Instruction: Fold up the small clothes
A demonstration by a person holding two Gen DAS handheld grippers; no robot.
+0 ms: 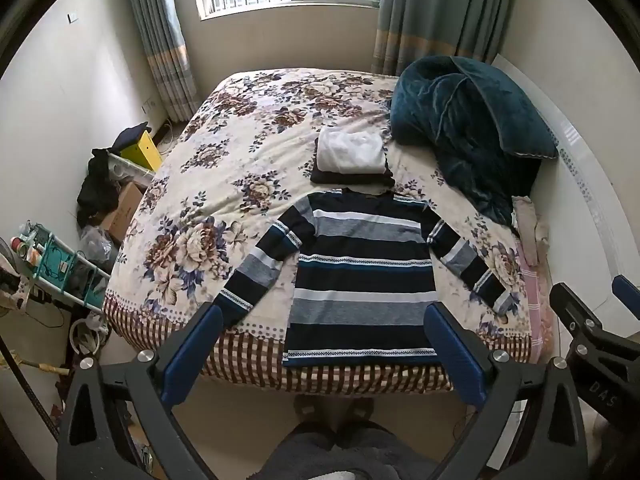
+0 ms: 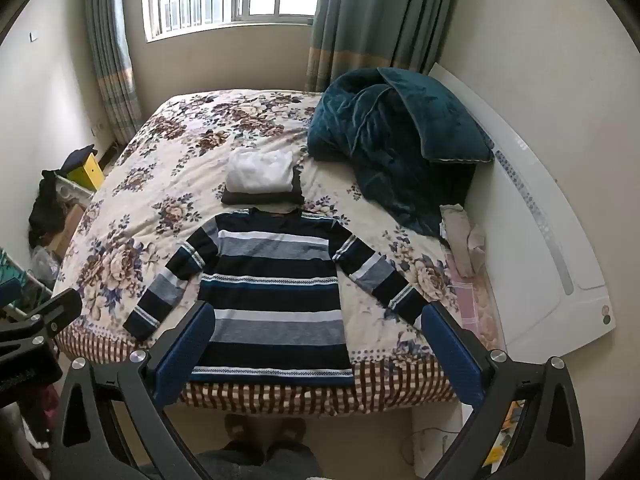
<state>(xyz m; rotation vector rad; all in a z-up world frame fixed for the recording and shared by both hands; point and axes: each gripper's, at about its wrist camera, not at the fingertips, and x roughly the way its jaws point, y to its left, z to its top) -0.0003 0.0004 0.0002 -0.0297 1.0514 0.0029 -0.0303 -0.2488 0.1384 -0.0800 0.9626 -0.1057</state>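
A striped long-sleeved sweater (image 1: pixel 362 276) in navy, grey, white and teal lies flat on the floral bed (image 1: pixel 224 168), sleeves spread out, hem at the near edge. It also shows in the right wrist view (image 2: pixel 274 292). Behind its collar sits a stack of folded clothes (image 1: pixel 352 156), white on dark, also in the right wrist view (image 2: pixel 260 180). My left gripper (image 1: pixel 324 344) is open and empty, held above the floor in front of the bed's near edge. My right gripper (image 2: pixel 316 348) is open and empty at the same height, to the right of the left one.
A teal blanket (image 1: pixel 468 120) is heaped at the bed's back right against a white headboard (image 2: pixel 532 208). Small cloths (image 2: pixel 464 240) lie by the right edge. Boxes, a yellow bin (image 1: pixel 140 148) and a rack (image 1: pixel 60 268) crowd the floor at the left. My feet stand below the bed edge.
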